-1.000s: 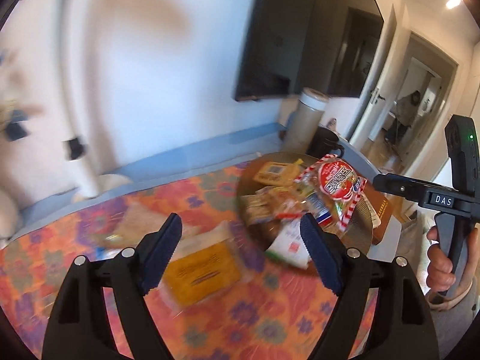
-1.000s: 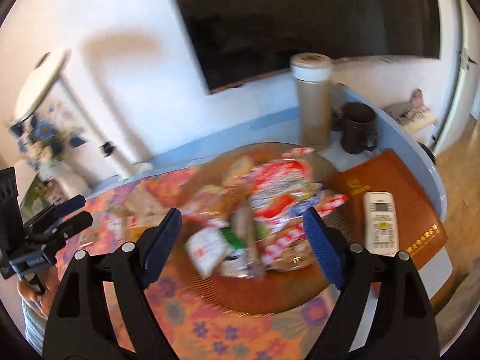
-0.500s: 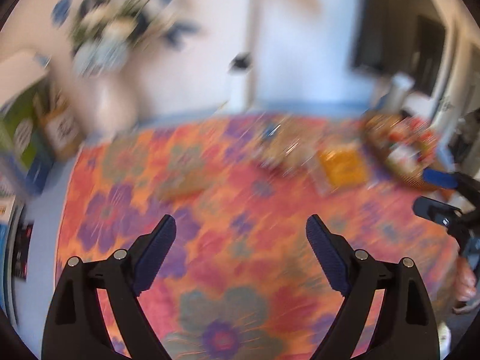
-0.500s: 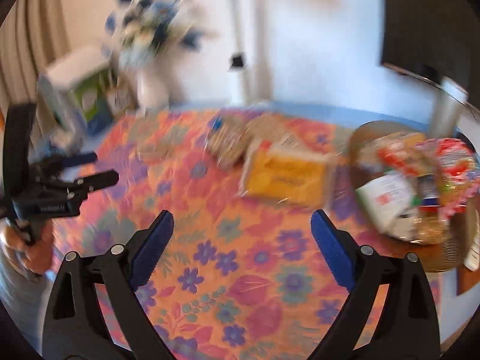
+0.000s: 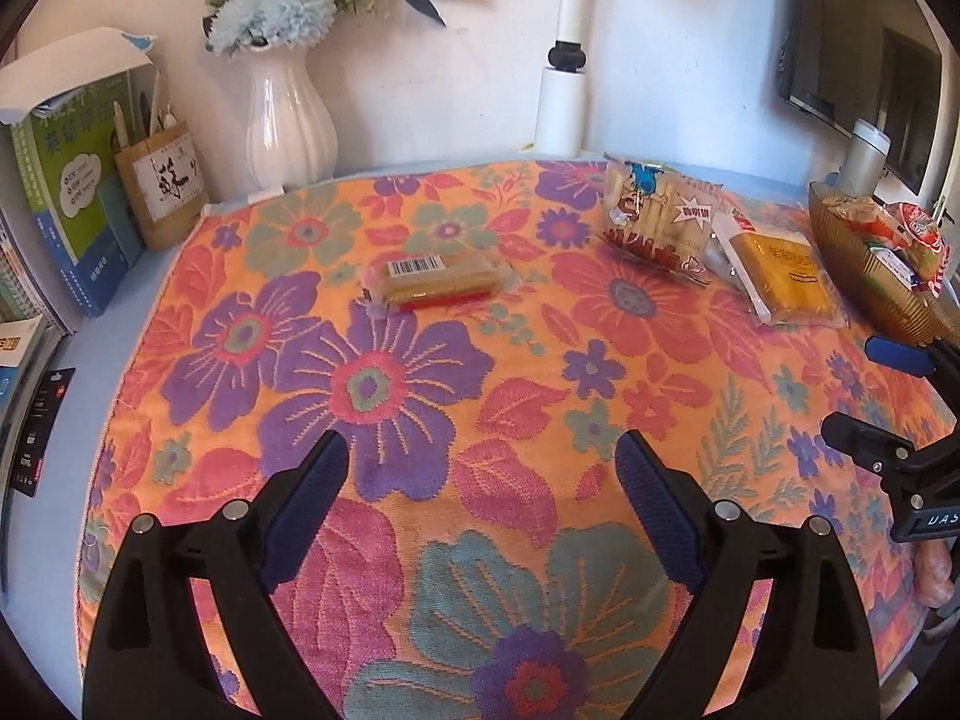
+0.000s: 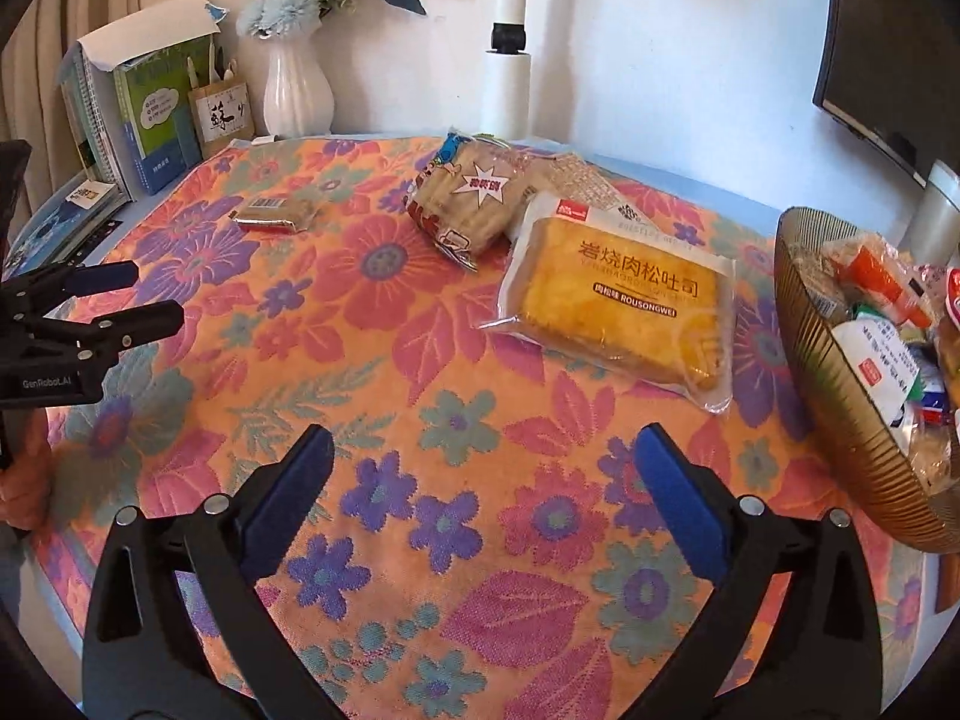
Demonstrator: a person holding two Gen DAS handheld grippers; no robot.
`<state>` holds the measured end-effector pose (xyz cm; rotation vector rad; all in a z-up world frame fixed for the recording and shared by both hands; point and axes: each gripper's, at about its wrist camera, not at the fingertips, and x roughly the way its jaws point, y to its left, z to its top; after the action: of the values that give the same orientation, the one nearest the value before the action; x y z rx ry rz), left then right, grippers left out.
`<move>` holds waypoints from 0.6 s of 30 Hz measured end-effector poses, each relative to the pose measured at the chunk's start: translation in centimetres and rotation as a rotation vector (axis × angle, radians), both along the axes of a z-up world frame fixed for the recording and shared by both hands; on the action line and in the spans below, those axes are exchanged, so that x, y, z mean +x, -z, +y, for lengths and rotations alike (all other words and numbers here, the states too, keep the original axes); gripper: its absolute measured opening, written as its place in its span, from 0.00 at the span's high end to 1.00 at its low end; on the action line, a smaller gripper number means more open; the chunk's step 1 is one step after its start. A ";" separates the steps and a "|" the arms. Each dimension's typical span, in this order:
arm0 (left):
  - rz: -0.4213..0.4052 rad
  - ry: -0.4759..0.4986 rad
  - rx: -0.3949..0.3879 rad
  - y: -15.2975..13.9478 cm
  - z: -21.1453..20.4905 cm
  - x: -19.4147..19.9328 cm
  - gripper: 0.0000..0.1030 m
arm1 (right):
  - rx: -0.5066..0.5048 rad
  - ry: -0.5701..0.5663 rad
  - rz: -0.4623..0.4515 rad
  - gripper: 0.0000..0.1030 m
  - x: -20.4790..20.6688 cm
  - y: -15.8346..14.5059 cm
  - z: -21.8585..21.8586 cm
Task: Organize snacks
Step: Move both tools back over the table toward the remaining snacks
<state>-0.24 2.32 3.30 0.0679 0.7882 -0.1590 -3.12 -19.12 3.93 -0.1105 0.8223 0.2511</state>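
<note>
Three snacks lie on the flowered cloth: a small yellow wafer bar [image 5: 441, 279] [image 6: 276, 213], a clear bag of biscuits [image 5: 660, 228] [image 6: 474, 204], and a flat yellow toast pack [image 5: 786, 276] [image 6: 624, 312]. A ribbed gold bowl [image 5: 864, 276] [image 6: 840, 420] at the right edge holds several more packets. My left gripper [image 5: 483, 459] hovers over bare cloth, its jaws still opening with nothing between them. My right gripper [image 6: 483, 450] is also opening and empty, just short of the toast pack. Each gripper shows at the edge of the other's view.
Along the back wall stand a white vase of blue flowers [image 5: 291, 120], a white lamp post [image 5: 564, 96], books [image 5: 72, 180] and a brown pen holder [image 5: 162, 186]. A dark screen [image 6: 888, 48] hangs on the right. The cloth [image 5: 372, 384] covers most of the table.
Both views have swung left and down, away from the bowl to the middle of the cloth. Both pairs of jaws stand wider than a second ago. The blur has cleared.
</note>
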 end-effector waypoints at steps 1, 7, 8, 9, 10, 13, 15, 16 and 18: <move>0.000 0.000 0.002 0.0 0.0 0.0 0.12 | 0.002 -0.008 -0.005 0.03 -0.1 -0.1 0.0; 0.024 -0.009 0.010 0.3 0.0 0.4 0.12 | 0.021 -0.024 -0.020 0.03 -0.4 -0.3 -0.1; 0.026 -0.011 0.017 0.3 -0.1 0.5 0.12 | 0.025 -0.021 -0.018 0.03 -0.4 -0.3 -0.1; 0.026 -0.012 0.022 0.4 -0.2 0.5 0.12 | 0.031 -0.016 -0.016 0.03 -0.3 -0.3 -0.2; 0.024 -0.013 0.030 0.4 -0.3 0.5 0.12 | 0.034 -0.012 -0.015 0.03 -0.3 -0.3 -0.3; 0.017 -0.011 0.048 0.4 -0.6 0.3 0.12 | 0.031 -0.003 -0.012 0.03 -0.3 -0.3 -0.4; 0.008 -0.012 0.049 0.3 -0.6 0.1 0.12 | 0.018 0.000 -0.006 0.03 -0.2 -0.2 -0.2; 0.003 -0.013 0.046 0.3 -0.5 0.1 0.11 | 0.009 0.003 -0.003 0.03 -0.1 -0.1 -0.1; -0.004 -0.018 0.035 0.1 -0.3 0.0 0.11 | -0.009 0.006 0.001 0.03 -0.1 0.1 0.1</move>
<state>-0.28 1.99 3.18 0.0936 0.7878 -0.1278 -3.17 -19.01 3.88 -0.1164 0.8250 0.2419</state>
